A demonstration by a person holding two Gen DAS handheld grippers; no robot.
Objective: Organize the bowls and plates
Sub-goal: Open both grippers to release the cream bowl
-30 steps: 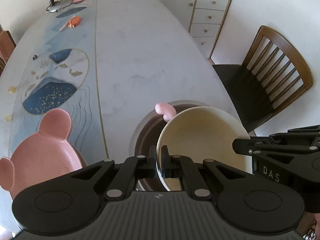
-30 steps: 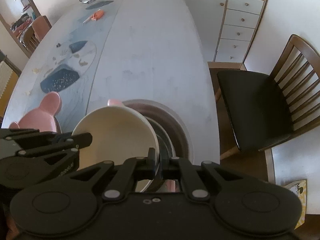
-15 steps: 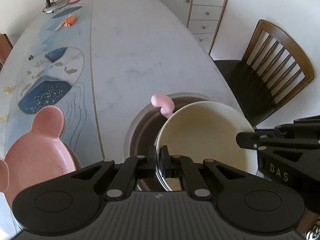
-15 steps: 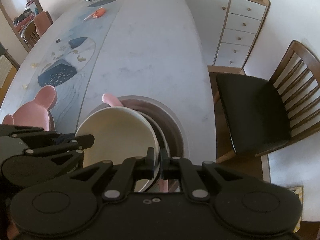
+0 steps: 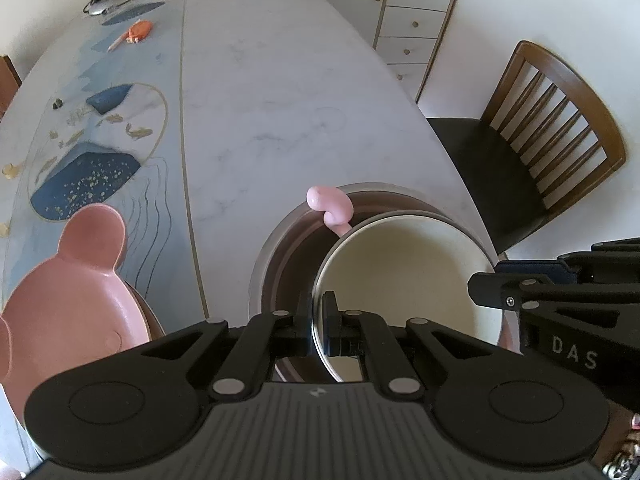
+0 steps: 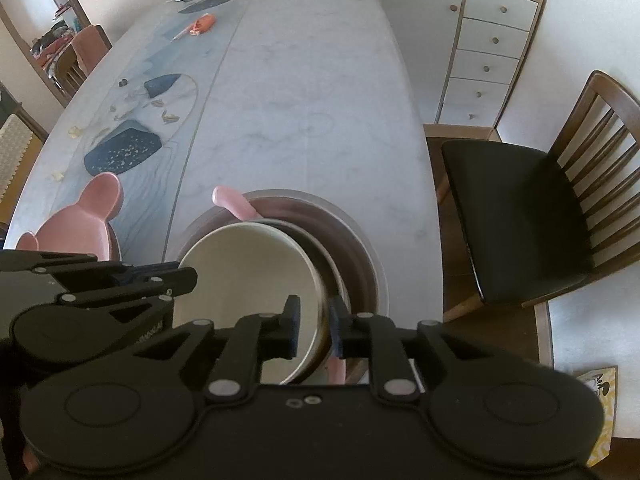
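Observation:
A cream bowl (image 5: 404,264) sits in a stack inside a wide brown plate (image 5: 292,248) near the table's front right edge. A pink piece (image 5: 332,206) sticks up from the stack behind the bowl. My left gripper (image 5: 317,320) is shut on the cream bowl's left rim. My right gripper (image 6: 314,330) has its jaws parted around the bowl's (image 6: 248,276) right rim, no longer pinching it. A pink bear-eared plate (image 5: 68,296) lies on the table to the left, also in the right wrist view (image 6: 80,224).
A wooden chair with black seat (image 6: 520,216) stands right of the table. A white drawer cabinet (image 6: 480,48) is at the back right. An orange tool (image 5: 136,32), a lamp base (image 5: 108,0), a tissue box and pink cloth lie at the table's far end.
My right gripper has opened off the bowl's rim. The bowl has settled lower into the stack. My left gripper stays shut on the rim.

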